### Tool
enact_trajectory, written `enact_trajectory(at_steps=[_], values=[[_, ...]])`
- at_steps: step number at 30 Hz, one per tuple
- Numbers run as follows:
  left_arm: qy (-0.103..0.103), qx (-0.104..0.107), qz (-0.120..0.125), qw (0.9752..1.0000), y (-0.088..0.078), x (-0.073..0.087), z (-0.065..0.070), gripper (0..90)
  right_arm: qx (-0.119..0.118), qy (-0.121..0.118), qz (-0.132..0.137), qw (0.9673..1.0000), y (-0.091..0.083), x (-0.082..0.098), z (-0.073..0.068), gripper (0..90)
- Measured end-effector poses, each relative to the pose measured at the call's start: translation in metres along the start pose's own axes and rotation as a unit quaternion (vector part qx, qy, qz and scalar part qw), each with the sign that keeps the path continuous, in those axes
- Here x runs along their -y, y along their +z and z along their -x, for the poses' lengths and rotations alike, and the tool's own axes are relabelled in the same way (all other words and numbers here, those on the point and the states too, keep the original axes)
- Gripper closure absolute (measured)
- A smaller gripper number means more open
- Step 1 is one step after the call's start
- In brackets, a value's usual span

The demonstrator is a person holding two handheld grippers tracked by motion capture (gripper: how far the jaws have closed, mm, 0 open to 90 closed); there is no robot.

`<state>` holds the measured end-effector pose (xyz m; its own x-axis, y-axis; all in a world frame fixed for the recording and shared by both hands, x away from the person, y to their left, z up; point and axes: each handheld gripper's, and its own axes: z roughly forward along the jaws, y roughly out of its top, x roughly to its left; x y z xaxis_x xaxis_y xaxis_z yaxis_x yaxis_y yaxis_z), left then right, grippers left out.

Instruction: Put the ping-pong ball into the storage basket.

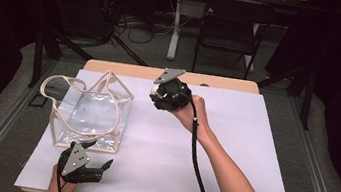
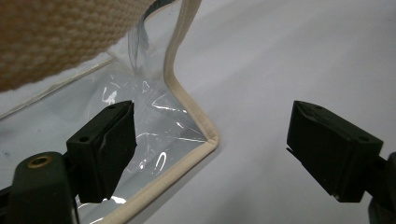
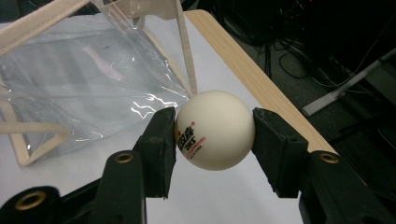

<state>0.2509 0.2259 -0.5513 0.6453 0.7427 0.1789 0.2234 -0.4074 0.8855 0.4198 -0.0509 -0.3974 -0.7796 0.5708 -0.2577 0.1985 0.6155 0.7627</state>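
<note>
A clear plastic bag with cream fabric trim and handles lies on the left of the white sheet; it also appears as the bag in the right gripper view. A white table-tennis ball with red print is pinched between the pads of my right gripper, held above the sheet near the far edge, to the right of the bag; in the high view that right gripper carries the ball. My left gripper stands open, its jaws on either side of the bag's near corner; in the high view this left gripper sits at the front left.
A white sheet covers the wooden table. The table's far edge runs close behind the ball. A black chair, a table leg and cables stand on the floor beyond.
</note>
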Motion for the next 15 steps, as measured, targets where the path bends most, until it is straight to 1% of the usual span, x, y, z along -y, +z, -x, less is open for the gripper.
enact_trajectory(at_steps=[15], values=[[0.002,0.001,0.001,1.0000,0.0001,-0.0003,0.0000,16.0,-0.006,-0.007,0.005,0.9999,0.0007,-0.0103,-0.0051,50.5]])
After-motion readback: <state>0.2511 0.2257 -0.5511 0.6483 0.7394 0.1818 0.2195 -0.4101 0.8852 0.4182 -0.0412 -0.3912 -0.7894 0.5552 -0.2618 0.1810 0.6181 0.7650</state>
